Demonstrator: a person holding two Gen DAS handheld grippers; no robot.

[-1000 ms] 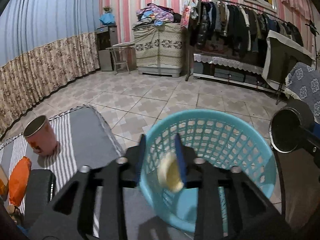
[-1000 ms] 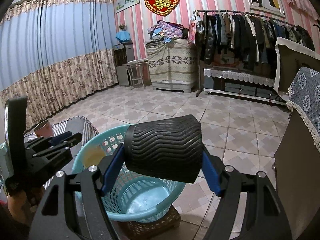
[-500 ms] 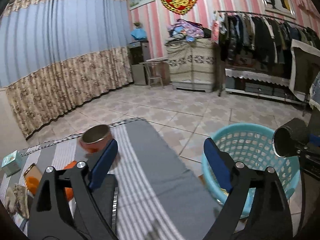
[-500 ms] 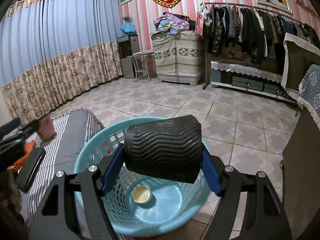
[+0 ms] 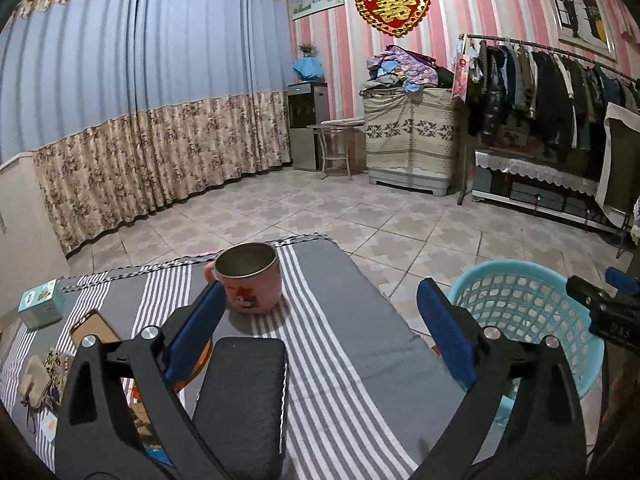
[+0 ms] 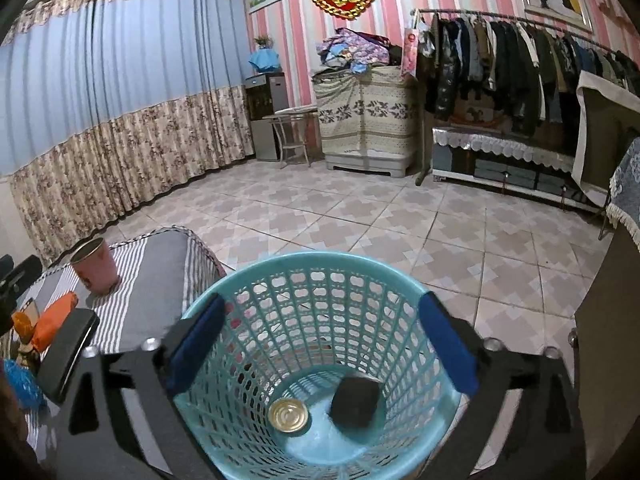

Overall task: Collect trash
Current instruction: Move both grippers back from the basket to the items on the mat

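A light blue plastic basket [image 6: 320, 264] stands on the floor beside the striped table. In its bottom lie a black ribbed cup [image 6: 355, 401] and a small round yellowish can [image 6: 288, 415]. My right gripper [image 6: 320, 344] is open and empty, right above the basket. My left gripper [image 5: 320, 324] is open and empty above the striped table [image 5: 352, 380]. The basket [image 5: 520, 276] shows at its right. A pink mug [image 5: 250, 276] stands just beyond the left finger. A black flat device [image 5: 244, 396] lies between the fingers.
On the table's left lie an orange object [image 6: 54, 320], a phone [image 5: 94, 330], a small teal box [image 5: 40, 304] and some wrappers [image 5: 36, 376]. A clothes rack [image 6: 520, 64] and covered cabinet [image 6: 366, 120] stand far across the tiled floor. A dark cabinet [image 6: 612, 320] is at the right.
My left gripper dropped the small can into the basket, opened and swung left over the table. My right gripper moved over the basket, opened and let the black cup fall in.
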